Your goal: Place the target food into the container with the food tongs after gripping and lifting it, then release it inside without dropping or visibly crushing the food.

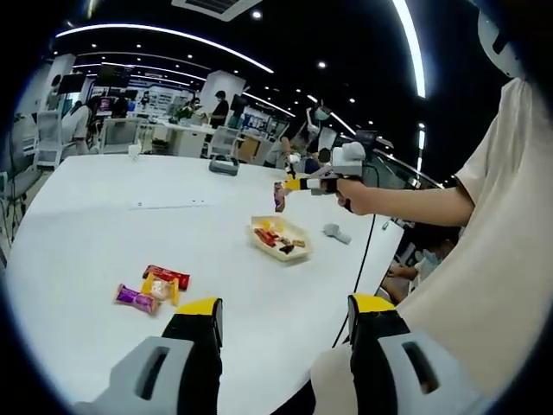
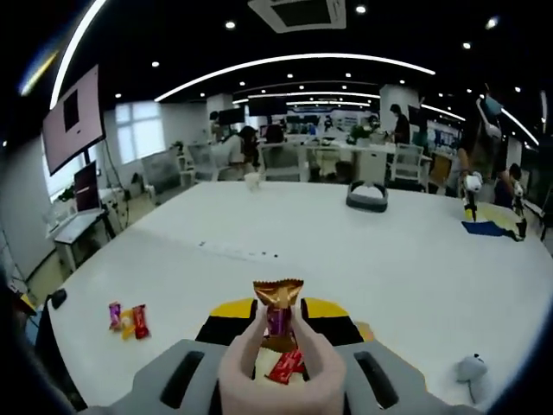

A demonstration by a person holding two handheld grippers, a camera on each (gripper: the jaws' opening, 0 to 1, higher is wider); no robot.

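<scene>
A shallow yellow container with several wrapped snacks in it sits on the white table. Just above its far end hangs a purple candy with a gold wrapper, pinched in the pink food tongs. In the right gripper view the tongs run up between my jaws and pinch the candy. My right gripper is shut on the tongs, and a person's hand holds that gripper. My left gripper is open and holds nothing, low over the table's near edge.
Three loose snacks, red, yellow and purple, lie left of the container. A small grey object lies right of it. A dark grey case stands at the far edge. People and desks fill the background.
</scene>
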